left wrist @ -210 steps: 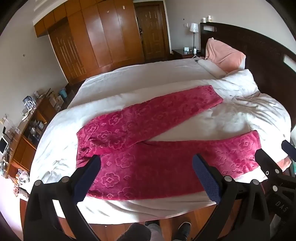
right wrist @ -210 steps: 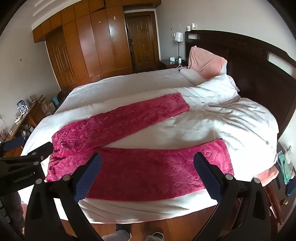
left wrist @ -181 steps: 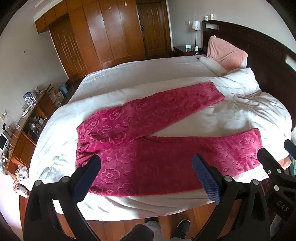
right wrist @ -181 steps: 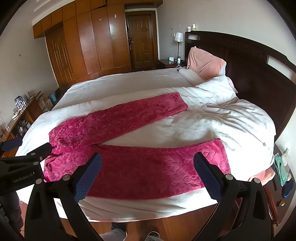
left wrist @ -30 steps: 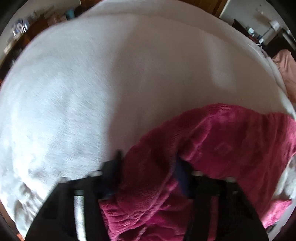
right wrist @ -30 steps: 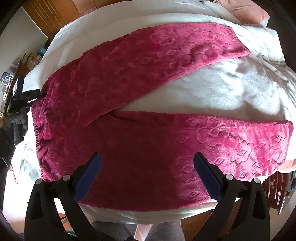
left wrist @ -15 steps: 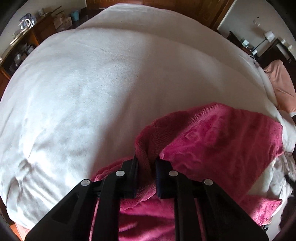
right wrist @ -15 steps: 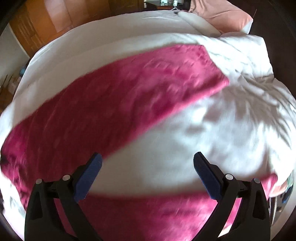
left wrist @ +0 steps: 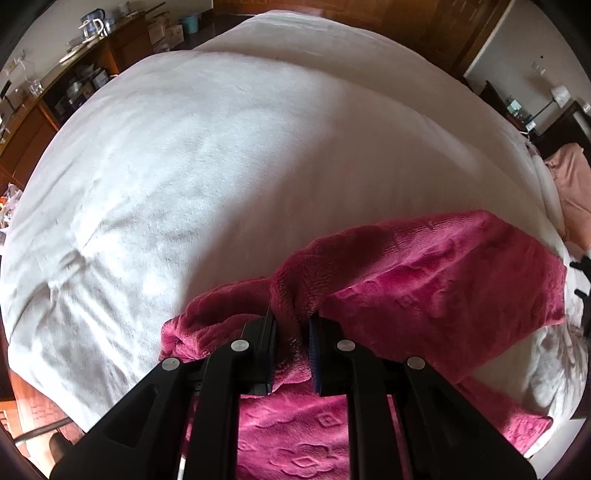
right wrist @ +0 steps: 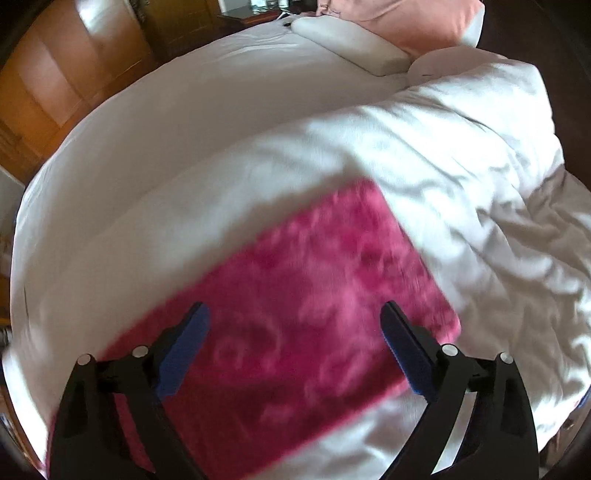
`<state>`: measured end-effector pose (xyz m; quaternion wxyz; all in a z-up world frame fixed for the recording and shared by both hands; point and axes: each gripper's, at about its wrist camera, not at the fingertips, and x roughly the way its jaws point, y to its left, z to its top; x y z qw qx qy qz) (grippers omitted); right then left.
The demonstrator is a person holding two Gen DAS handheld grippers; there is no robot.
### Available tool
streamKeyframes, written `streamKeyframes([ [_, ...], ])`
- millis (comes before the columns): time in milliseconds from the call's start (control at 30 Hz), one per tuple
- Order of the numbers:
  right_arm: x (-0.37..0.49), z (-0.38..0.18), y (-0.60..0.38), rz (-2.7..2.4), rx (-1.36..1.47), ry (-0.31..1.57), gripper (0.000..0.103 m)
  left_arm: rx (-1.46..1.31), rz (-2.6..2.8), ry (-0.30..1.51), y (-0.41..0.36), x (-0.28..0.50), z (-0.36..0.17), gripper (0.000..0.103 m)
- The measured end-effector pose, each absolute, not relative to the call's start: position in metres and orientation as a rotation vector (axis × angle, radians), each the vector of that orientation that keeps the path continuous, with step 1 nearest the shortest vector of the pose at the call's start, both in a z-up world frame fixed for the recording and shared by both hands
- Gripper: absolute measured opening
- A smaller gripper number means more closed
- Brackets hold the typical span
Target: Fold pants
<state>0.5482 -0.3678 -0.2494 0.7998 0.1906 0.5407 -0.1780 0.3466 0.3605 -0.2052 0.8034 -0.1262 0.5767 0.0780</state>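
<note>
White bed (left wrist: 221,155), pants (left wrist: 424,288) pinched in left tool (left wrist: 291,332).

Magenta fleece on white bedding

We see pants (left wrist: 443,288) in deep pink with embossed flowers and diamonds, a white bed (left wrist: 221,166), a salmon pillow (right wrist: 413,22), and blue pads (right wrist: 402,347) on black hand-held grippers.

Bedroom: bed (left wrist: 229,140), pillow (right wrist: 413,22), wardrobe (right wrist: 48,74).
</note>
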Motion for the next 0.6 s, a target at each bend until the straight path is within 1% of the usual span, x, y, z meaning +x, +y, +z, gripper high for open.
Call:
streamKeyframes([
  [133,0.586,-0.262,-0.389,-0.413,0.454,1.177,0.093,-0.274,0.177,1.237,0.353,0.340,-0.205,0.013],
  [200,0.600,-0.274,-0.400,-0.443,0.500,1.201,0.088,-0.280,0.181,1.253,0.352,0.342,-0.211,0.013],
  [267,0.610,-0.287,-0.408,-0.478,0.541,1.238,0.081,-0.281,0.183,1.262,0.352,0.340,-0.213,0.013],
  [333,0.615,-0.299,-0.416,-0.500,0.583,1.270,0.078,-0.280,0.185,1.262,0.351,0.340,-0.212,0.013],
  [400,0.617,-0.308,-0.420,-0.523,0.587,1.303,0.072,-0.278,0.185,1.258,0.348,0.340,-0.211,0.013],
  [467,0.617,-0.311,-0.421,-0.527,0.562,1.317,0.063,-0.273,0.187,1.254,0.348,0.338,-0.210,0.013],
  [533,0.617,-0.309,-0.420,-0.517,0.532,1.314,0.052,-0.270,0.189,1.248,0.348,0.335,-0.209,0.013],
  [600,0.613,-0.304,-0.418,-0.511,0.501,1.314,0.031,-0.270,0.192,1.240,0.350,0.334,-0.206,0.013],
])
